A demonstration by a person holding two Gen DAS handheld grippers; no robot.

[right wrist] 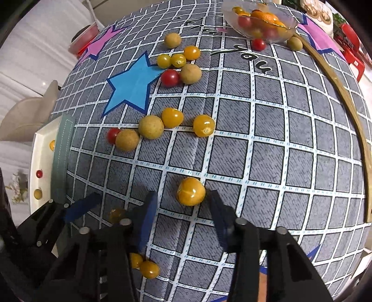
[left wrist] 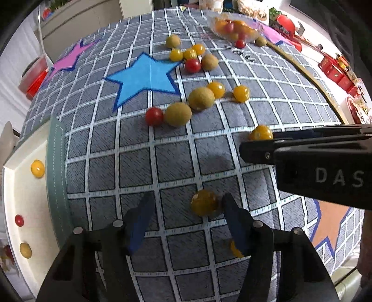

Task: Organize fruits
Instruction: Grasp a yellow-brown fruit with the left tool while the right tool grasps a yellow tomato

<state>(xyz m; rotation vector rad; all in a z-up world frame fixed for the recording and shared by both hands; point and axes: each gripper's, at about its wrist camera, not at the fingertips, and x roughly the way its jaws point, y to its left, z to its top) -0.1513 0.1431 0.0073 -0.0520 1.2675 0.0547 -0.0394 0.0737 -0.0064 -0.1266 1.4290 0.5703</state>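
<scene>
Yellow, red and tan-green fruits lie scattered on a grey checked cloth (left wrist: 176, 162). My left gripper (left wrist: 186, 204) is open, and a yellow tomato (left wrist: 204, 202) lies on the cloth beside its right finger (left wrist: 232, 213). My right gripper (right wrist: 181, 204) is open around another yellow tomato (right wrist: 191, 191), not touching it. In the left wrist view the right gripper (left wrist: 267, 146) comes in from the right, with that tomato (left wrist: 261, 132) at its tips. The left gripper (right wrist: 76, 209) shows in the right wrist view at lower left.
A white tray (left wrist: 14, 209) at the left edge holds three small fruits. A clear bowl (right wrist: 260, 21) of fruit stands at the back. A fruit cluster (right wrist: 151, 125) lies mid-cloth, another (right wrist: 179, 65) farther back by a blue star (right wrist: 130, 90). A wooden hoop (right wrist: 348, 100) curves along the right.
</scene>
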